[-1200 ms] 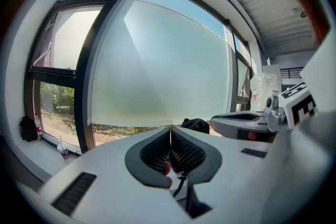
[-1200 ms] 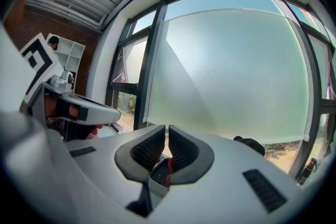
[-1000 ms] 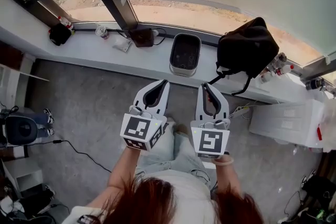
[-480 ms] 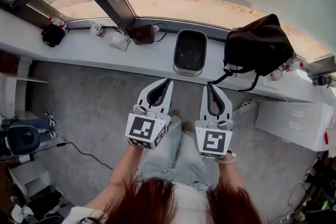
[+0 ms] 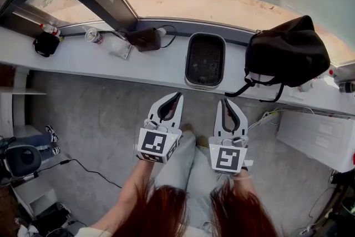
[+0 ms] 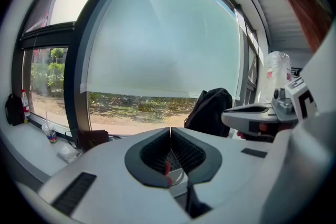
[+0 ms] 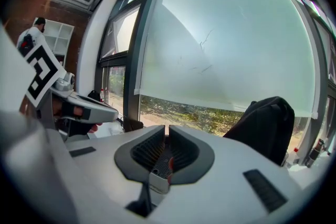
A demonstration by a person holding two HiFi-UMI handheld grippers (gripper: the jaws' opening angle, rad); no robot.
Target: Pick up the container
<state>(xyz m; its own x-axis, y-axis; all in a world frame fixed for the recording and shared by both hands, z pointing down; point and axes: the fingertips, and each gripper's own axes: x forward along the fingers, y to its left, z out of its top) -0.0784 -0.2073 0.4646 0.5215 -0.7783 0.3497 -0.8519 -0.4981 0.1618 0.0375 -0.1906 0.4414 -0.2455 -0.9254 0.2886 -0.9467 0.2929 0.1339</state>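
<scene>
Left claw (image 5: 177, 96) is closed, jaws pressed together with nothing between them; the right claw (image 5: 224, 101) is the same, closed and empty. Both are held side by side above the person's legs (image 5: 186, 166), tips pointing toward the counter (image 5: 150, 68) and clear of it. The container (image 5: 205, 59), a dark oblong tub with a pale rim, sits on the counter ahead of the gap between the claws, touched by neither. Just right of it lies a black bag (image 5: 288, 55), a strap hanging over the counter's edge. Left of the container come a brown pouch (image 5: 145, 39), a clear packet (image 5: 120, 48), then a cup (image 5: 92, 35). A window (image 5: 222, 8) runs behind the counter, and a white box (image 5: 321, 136) stands on the floor (image 5: 89, 114) at the right
</scene>
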